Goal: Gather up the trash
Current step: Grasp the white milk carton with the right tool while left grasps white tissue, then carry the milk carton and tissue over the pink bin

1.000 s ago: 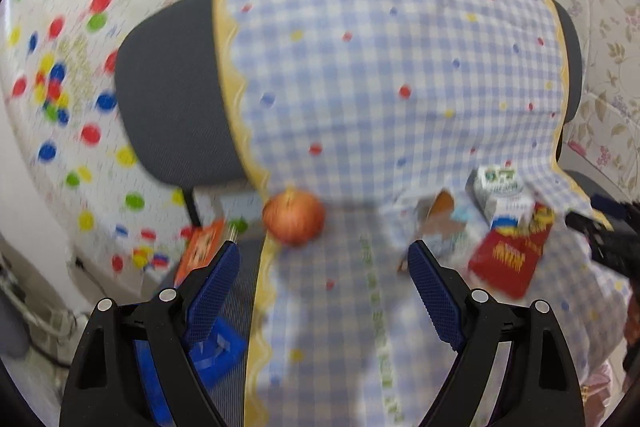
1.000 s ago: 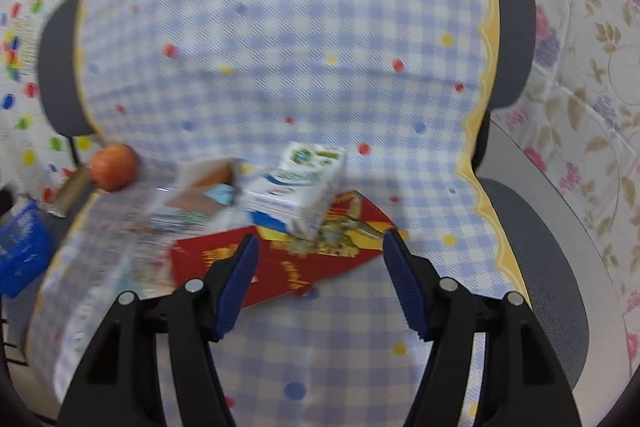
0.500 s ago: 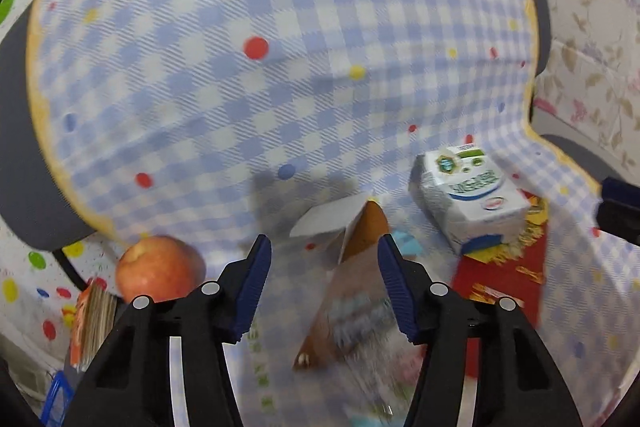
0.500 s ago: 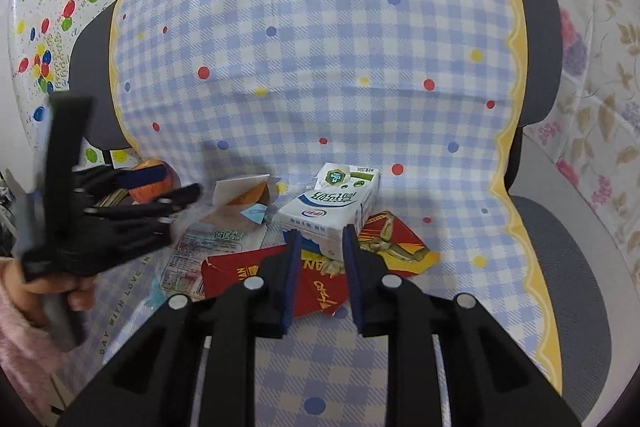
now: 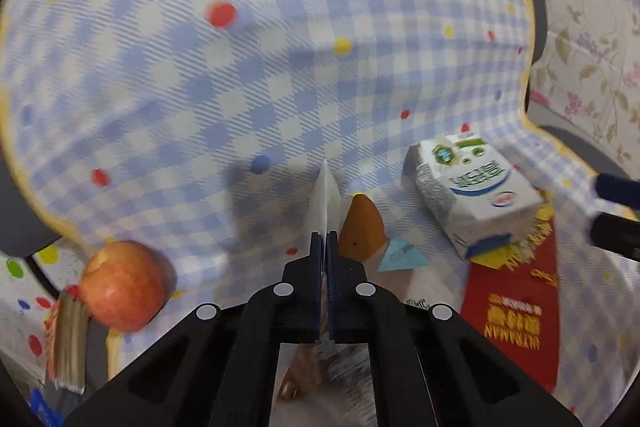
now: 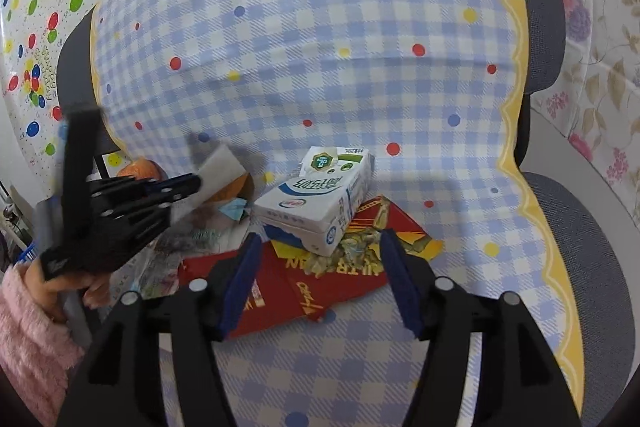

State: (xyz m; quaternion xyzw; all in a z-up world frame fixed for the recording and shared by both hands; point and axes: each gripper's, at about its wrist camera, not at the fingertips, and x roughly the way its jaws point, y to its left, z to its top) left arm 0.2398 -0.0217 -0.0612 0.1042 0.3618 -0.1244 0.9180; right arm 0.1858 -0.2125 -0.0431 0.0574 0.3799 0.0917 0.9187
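Observation:
Trash lies on a chair seat covered with a blue checked cloth point(image 6: 320, 27). My left gripper point(image 5: 325, 241) is shut on the upright white flap of a crumpled orange-and-white wrapper point(image 5: 326, 195); from the right wrist it shows as the left gripper point(image 6: 194, 183) pinching that wrapper point(image 6: 220, 165). A white milk carton point(image 6: 316, 195) lies on a red wrapper point(image 6: 320, 287). My right gripper point(image 6: 320, 247) hovers over the red wrapper, its jaws opening, the carton's near end between the tips and untouched. That carton point(image 5: 476, 191) and red wrapper point(image 5: 516, 311) also show from the left wrist.
A red apple point(image 5: 120, 287) rests at the seat's left edge, beside a stack of books point(image 5: 66, 339) lower down. A small blue paper scrap point(image 5: 402, 255) lies by the wrapper. The grey chair edge point(image 6: 560, 227) is bare at right. A hand in a pink sleeve point(image 6: 28, 327) holds the left gripper.
My left gripper came down from the apple's side to the wrapper and closed on its white flap. My right gripper narrowed, then widened again, edging nearer the carton.

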